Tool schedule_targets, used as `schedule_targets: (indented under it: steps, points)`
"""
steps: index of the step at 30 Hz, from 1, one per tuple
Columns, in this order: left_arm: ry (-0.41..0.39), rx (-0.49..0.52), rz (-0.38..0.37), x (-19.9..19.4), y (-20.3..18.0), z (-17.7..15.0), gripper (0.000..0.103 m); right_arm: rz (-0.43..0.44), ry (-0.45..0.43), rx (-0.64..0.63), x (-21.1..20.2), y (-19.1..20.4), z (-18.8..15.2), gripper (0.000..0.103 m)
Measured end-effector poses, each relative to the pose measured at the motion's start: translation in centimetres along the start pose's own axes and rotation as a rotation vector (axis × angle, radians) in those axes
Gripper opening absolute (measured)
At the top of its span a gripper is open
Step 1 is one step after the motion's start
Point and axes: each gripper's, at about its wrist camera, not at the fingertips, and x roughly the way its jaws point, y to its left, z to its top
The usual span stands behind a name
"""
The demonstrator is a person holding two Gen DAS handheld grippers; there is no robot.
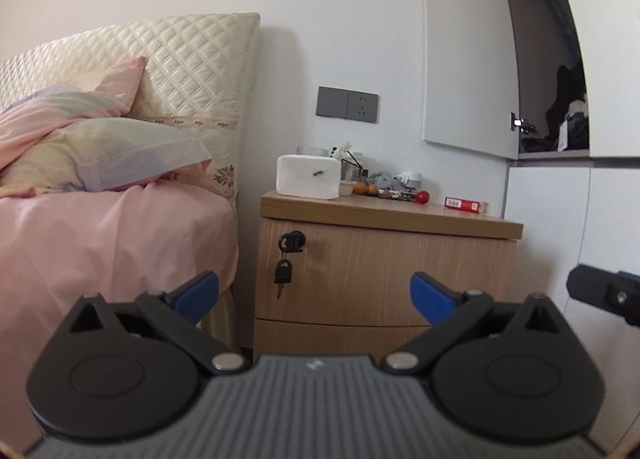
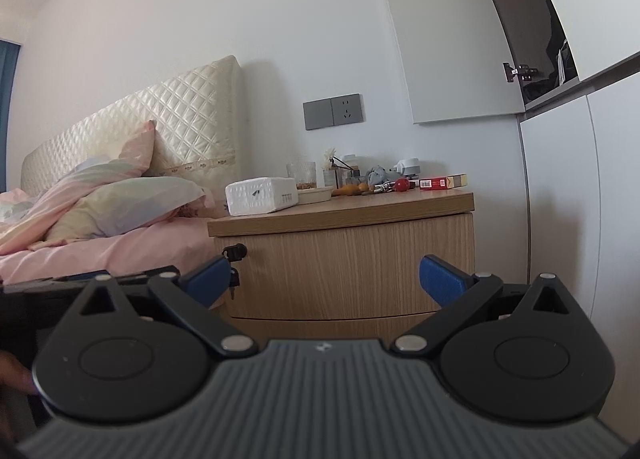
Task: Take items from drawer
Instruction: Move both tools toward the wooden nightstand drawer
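A light wooden nightstand (image 1: 384,271) (image 2: 348,263) stands between the bed and the white wardrobe. Its upper drawer front (image 1: 400,279) (image 2: 360,267) is shut, with a black lock and hanging keys (image 1: 285,263) (image 2: 234,259) at its left edge. A lower drawer front (image 1: 328,335) (image 2: 312,325) shows beneath. My left gripper (image 1: 314,299) is open, a short way in front of the drawer, nothing between its blue fingers. My right gripper (image 2: 324,279) is also open and empty, facing the same drawer front. The right gripper's black body (image 1: 604,293) shows at the left wrist view's right edge.
On the nightstand top sit a white tissue box (image 1: 308,175) (image 2: 262,195), a glass (image 2: 301,175), small clutter, a red ball (image 1: 422,197) (image 2: 403,184) and a red packet (image 1: 466,203) (image 2: 442,181). A bed with pink bedding (image 1: 112,243) (image 2: 100,251) lies left. An open wardrobe door (image 1: 468,59) hangs upper right.
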Motion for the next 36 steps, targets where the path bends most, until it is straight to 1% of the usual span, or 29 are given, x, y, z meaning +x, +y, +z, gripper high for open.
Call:
schedule_targets:
  steps: [2,6,8,11,16,18,21,25,32,36]
  points:
    - [-0.001,0.027,0.020,-0.5,-0.4,-0.2,0.103,-0.007,0.017,0.014,0.1,-0.1,0.1,0.103]
    - [0.028,0.002,0.042,-1.2,0.1,-0.5,0.103,-0.041,0.060,0.021,0.1,-0.6,0.1,0.103]
    - [0.059,-0.008,0.054,-1.6,0.6,-0.5,0.103,-0.036,0.058,0.029,-0.4,-0.8,0.2,0.103]
    - [0.070,-0.014,0.074,-2.7,0.8,-0.6,0.103,-0.034,0.059,0.027,-1.4,-0.8,0.7,0.103]
    - [0.069,-0.096,0.108,-4.8,2.3,-0.2,0.103,-0.007,0.067,-0.006,-2.6,-0.2,1.8,0.103]
    - [0.072,-0.107,0.117,-5.4,2.6,0.1,0.103,0.005,0.066,-0.020,-3.0,0.2,2.3,0.103]
    - [0.071,-0.102,0.122,-6.4,2.9,0.5,0.103,0.026,0.052,-0.036,-3.6,0.6,2.7,0.103]
    - [0.075,-0.080,0.125,-7.4,3.0,1.0,0.103,0.041,0.056,-0.034,-4.1,1.0,3.1,0.103]
    - [0.047,-0.034,0.123,-9.1,2.5,1.9,0.103,0.036,0.051,-0.028,-5.3,1.0,3.2,0.103]
    - [0.039,-0.018,0.114,-9.5,2.2,2.1,0.103,0.032,0.026,-0.026,-5.7,1.1,3.3,0.103]
